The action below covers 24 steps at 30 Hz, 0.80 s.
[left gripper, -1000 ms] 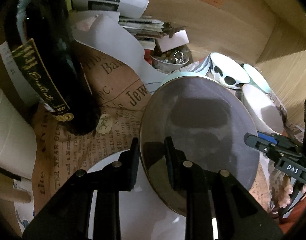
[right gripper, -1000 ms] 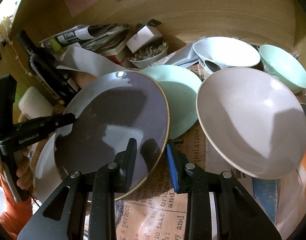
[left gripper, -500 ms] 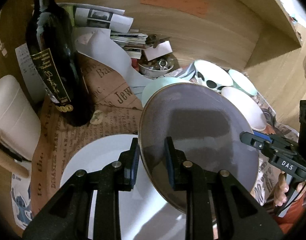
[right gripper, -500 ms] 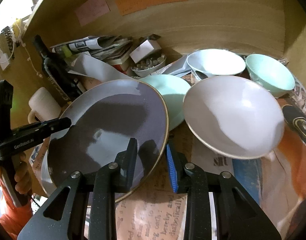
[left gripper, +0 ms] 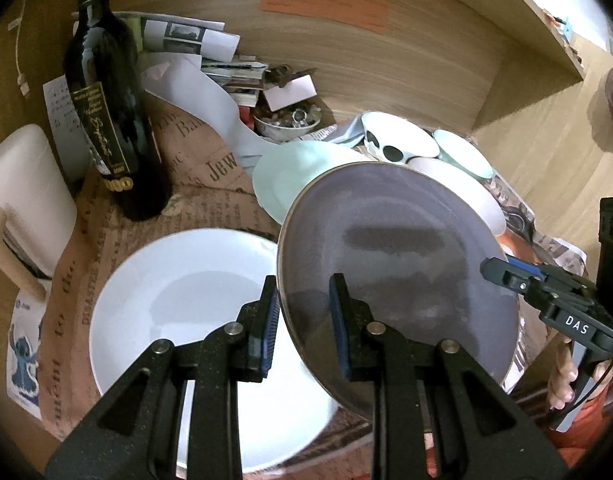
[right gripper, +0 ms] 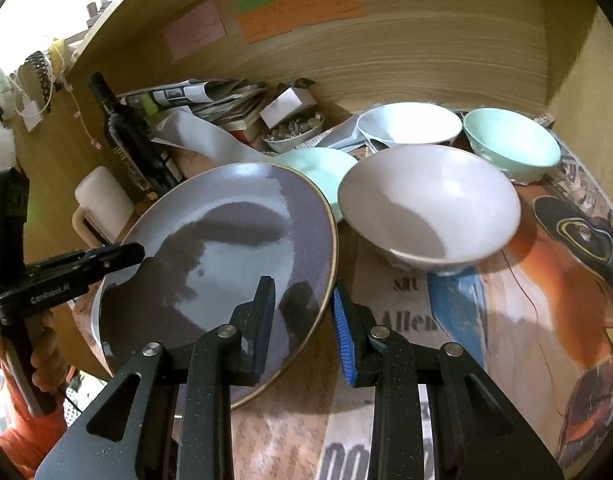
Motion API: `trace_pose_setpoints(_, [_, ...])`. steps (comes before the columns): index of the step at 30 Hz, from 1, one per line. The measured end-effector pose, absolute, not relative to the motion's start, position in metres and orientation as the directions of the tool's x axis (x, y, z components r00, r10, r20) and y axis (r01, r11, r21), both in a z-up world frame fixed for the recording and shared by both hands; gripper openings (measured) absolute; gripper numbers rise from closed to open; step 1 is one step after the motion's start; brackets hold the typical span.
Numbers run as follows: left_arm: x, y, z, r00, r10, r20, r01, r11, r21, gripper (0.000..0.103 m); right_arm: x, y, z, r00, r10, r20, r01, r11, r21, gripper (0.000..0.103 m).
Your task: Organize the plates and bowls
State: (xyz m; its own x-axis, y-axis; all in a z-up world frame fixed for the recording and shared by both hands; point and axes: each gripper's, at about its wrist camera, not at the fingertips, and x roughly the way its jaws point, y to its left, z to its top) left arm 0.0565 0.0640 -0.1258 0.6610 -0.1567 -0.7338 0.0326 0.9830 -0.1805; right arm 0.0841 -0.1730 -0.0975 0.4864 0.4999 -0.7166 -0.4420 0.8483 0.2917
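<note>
two grippers on one dish rn. left to right: white plate [left gripper: 186, 312] lies flat on the worktop [right gripper: 386, 344], nothing stacked on it. my left gripper [left gripper: 302, 316] is pinched tight on the purple plate [left gripper: 398, 264] rim, right gripper [right gripper: 304, 320] clamped on the opposite rim, plate tilted in the air, partly over the white one. mint plate [right gripper: 322, 172], pale bowl [right gripper: 426, 208], white bowl [right gripper: 410, 124], mint bowl [right gripper: 510, 144] all loose, unstacked. i'd say early: nothing's stacked yet, bowls untouched.

Grey plate [left gripper: 394, 256] tilted above white plate [left gripper: 178, 304]; bowls [right gripper: 430, 208] behind.
</note>
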Motion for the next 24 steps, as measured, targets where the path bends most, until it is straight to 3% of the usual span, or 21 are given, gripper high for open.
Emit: trace_pose_setpoints(24, [0.029,0.015,-0.145,0.631,-0.168,-0.757,0.026,0.98,-0.196,0.024,0.062,-0.213,-0.116,0.456,0.474,-0.753,-0.421,0.861,0.287,0.026])
